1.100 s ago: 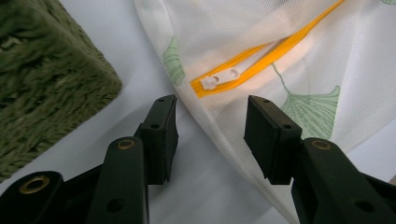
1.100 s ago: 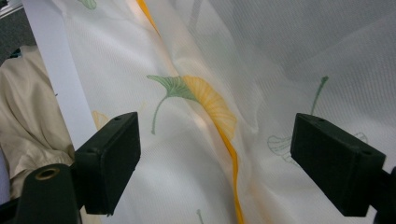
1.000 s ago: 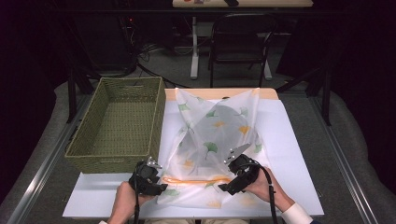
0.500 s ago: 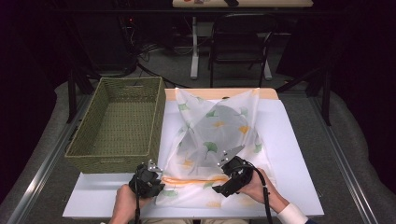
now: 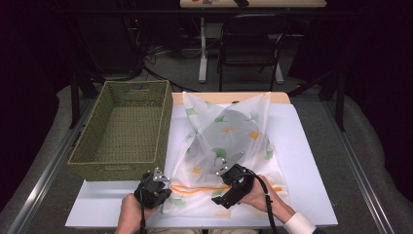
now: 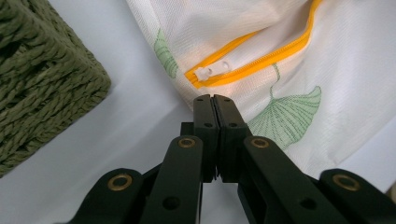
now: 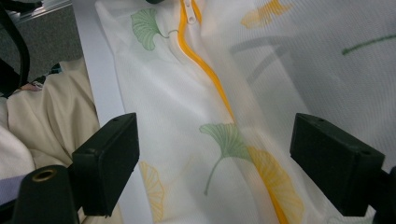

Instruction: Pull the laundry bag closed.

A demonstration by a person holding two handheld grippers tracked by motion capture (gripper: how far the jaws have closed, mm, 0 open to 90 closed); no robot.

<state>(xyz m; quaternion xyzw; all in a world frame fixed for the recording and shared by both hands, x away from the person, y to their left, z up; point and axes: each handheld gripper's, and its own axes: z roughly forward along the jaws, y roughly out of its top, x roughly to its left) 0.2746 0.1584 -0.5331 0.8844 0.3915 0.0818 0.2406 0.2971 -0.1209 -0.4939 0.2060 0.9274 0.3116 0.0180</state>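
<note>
High view: bag of white mesh with leaf prints spread on the table, just right of the basket, near edge towards the person. Orange zipper running across that near edge. Left gripper held at the bag's near left corner, tips up against the cloth. Right gripper over the near middle of the bag, above the zipper line and angled towards the left one. Both hands low at the table's front edge.

Left gripper view: jaws of the left gripper just closed, pressed flat together with no gap. Tips right at the bag's edge, just short of the zipper's end, where the white pull lies. Cannot tell whether any cloth is pinched between the pads. Leaf print just right of the tips; basket corner off to the left, apart from the bag.

Right gripper view: right gripper spread wide, nothing gripped. Bag lying beneath and between the two pads, neither pad pressing on it. Zipper running up the middle of the gap, closer to neither jaw, its pull at the far end. Bag's edge and a strip of white table just past the left pad, then pale trousers beyond.
</note>
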